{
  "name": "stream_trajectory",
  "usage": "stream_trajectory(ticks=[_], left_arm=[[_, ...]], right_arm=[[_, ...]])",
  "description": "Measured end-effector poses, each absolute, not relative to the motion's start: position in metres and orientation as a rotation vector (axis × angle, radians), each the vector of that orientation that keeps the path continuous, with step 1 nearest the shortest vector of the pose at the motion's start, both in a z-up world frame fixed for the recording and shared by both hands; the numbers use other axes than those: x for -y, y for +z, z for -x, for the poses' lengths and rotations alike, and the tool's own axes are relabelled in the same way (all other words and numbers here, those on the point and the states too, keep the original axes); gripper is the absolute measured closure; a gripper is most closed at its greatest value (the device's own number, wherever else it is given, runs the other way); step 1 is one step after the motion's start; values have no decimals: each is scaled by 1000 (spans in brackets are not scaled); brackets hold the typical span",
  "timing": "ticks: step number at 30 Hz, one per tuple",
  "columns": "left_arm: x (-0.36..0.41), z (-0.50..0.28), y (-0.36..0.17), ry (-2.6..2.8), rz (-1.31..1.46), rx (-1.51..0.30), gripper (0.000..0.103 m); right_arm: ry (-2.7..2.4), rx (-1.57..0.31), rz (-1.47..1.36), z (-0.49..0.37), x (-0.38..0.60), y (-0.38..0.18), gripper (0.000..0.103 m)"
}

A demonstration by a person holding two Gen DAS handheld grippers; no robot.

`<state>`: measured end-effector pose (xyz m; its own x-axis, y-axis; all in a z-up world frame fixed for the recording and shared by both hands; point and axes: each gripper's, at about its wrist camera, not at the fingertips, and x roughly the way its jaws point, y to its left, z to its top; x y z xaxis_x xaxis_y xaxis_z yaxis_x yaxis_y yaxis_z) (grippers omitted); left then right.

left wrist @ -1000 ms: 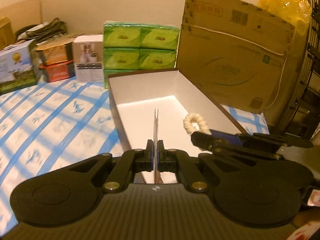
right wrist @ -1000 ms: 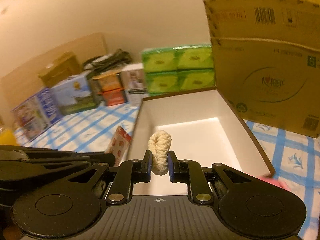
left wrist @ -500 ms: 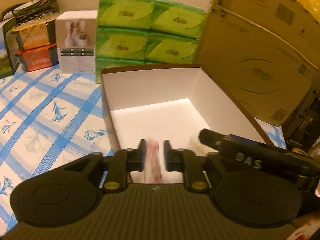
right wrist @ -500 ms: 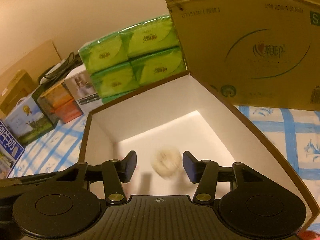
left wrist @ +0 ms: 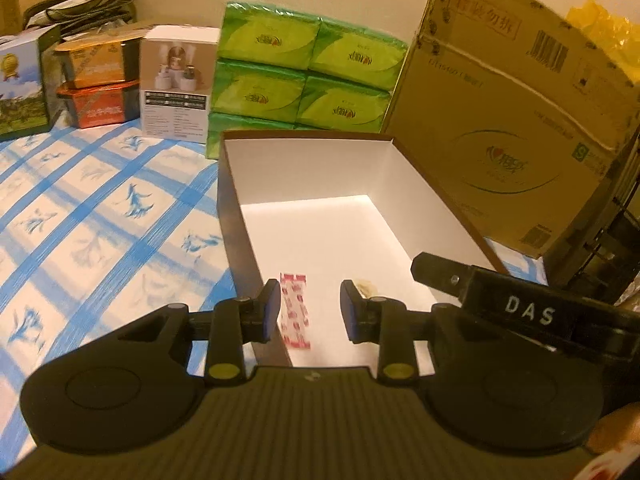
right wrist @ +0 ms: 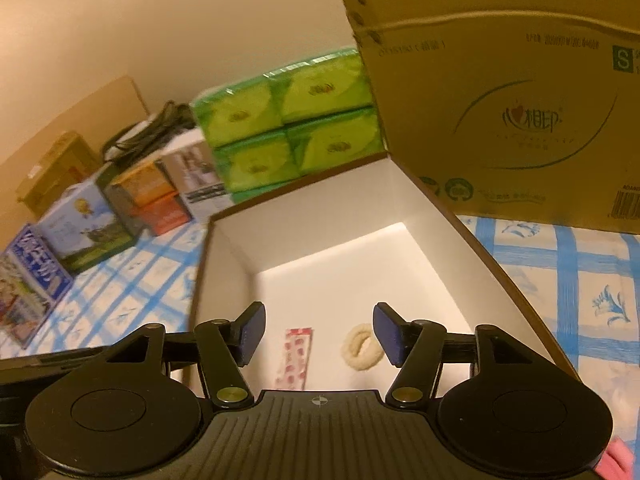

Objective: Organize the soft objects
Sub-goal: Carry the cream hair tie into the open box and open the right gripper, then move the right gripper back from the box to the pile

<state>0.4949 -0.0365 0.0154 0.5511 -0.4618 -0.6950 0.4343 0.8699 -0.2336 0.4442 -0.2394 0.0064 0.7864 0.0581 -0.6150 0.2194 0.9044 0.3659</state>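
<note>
Blue-checked table cloth (left wrist: pixel 100 216) carries one white-lined box (right wrist: pixel 328 216) at frame centre, holding two things: one red-patterned packet (right wrist: pixel 294 356) and one cream hair ring (right wrist: pixel 362 346), side by side, apart. Left claw (left wrist: pixel 308 314) and right claw (right wrist: pixel 318 334) are both opening, gripping nothing.

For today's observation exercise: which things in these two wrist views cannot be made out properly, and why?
- Cream hair tie: left view, mostly behind a gripper finger.
- Pink item: right view, cut off by the edge.
- Patterned packet: print too blurred to read.
- Yellow bag: left view, behind the cardboard box.
</note>
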Motion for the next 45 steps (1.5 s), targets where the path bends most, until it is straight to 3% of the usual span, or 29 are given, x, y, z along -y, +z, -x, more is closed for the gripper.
stream_trajectory(ticks=[15,32,45], left_arm=[[-1,-337,76,-403,25,-762,71],[-20,-183,93,-343,52,-691,71],[-19,-117,80,-266,6,-715,71]], right_arm=[[118,-562,-383,-312,224,77,30],[289,-556,-330,-180,230,89,27],[348,-589,-280,-117,240,76,27]])
